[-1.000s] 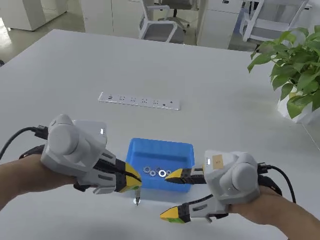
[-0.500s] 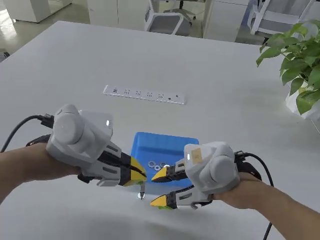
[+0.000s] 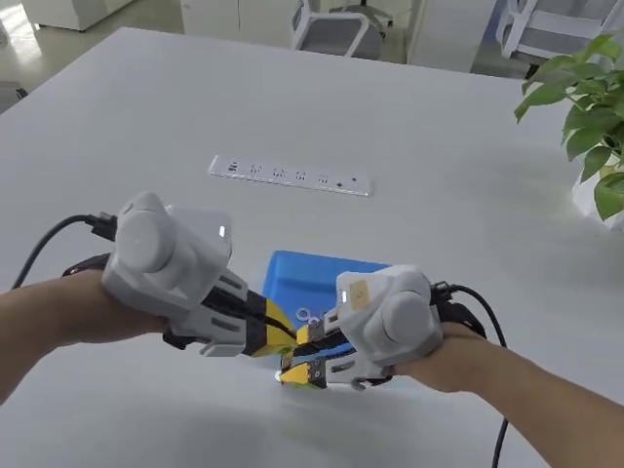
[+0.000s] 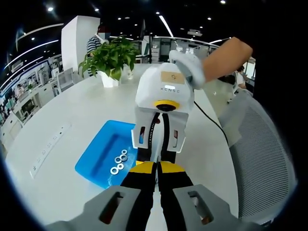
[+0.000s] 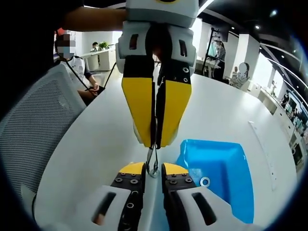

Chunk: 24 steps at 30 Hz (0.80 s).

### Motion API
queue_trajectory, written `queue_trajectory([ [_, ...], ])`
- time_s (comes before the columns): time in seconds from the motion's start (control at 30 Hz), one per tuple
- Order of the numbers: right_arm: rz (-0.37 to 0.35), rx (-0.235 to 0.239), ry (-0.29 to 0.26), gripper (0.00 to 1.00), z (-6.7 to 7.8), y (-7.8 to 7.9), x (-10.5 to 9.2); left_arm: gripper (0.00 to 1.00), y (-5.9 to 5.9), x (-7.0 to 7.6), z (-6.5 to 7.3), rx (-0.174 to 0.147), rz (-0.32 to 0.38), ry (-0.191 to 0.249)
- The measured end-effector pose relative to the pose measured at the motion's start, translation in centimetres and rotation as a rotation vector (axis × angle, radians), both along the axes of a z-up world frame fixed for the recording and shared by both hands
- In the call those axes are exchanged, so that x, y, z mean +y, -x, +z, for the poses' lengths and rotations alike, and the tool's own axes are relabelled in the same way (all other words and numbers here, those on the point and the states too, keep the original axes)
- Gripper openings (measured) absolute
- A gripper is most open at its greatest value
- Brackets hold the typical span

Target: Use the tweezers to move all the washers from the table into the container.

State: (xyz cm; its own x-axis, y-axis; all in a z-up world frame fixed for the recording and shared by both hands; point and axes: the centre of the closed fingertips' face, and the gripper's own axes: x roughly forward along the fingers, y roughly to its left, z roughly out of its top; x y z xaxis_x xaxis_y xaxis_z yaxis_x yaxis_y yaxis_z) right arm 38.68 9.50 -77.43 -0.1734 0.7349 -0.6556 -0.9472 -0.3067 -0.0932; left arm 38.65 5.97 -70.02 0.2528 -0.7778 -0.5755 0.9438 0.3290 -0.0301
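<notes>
My left gripper (image 3: 283, 336) is shut on the tweezers (image 5: 152, 161), which point down at the table just beside the blue container (image 3: 327, 263). My right gripper (image 3: 295, 356) faces it, its jaws closed in on the tweezers' lower tips. In the right gripper view the left gripper (image 5: 155, 144) hangs from above and the tips sit between my right gripper's (image 5: 154, 171) yellow pads. Several washers (image 3: 312, 316) lie inside the container (image 4: 103, 154); one washer (image 5: 205, 182) shows on its blue floor (image 5: 226, 168). Whether the tips hold a washer is unclear.
A white power strip (image 3: 290, 176) lies farther back on the white table. A potted plant (image 3: 595, 107) stands at the right edge. Office chairs (image 3: 336, 24) stand beyond the far side, and a mesh chair (image 5: 38, 130) is close behind the grippers.
My right gripper has swung left toward the left one and its wide-open jaws have closed around the tweezers' tips. The left gripper has hardly moved. The head view has shifted.
</notes>
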Motion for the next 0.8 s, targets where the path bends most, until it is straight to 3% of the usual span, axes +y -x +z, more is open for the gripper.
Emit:
queue_trajectory([
  [0.43,0.038,-0.013,0.021,0.1,-0.45,0.4,0.03,0.05,0.05,0.17,-0.08,0.009,0.001,0.002],
  [0.8,0.026,-0.001,0.036,0.08,-0.49,0.36,0.02,0.05,0.09,0.19,-0.14,0.007,0.002,-0.008],
])
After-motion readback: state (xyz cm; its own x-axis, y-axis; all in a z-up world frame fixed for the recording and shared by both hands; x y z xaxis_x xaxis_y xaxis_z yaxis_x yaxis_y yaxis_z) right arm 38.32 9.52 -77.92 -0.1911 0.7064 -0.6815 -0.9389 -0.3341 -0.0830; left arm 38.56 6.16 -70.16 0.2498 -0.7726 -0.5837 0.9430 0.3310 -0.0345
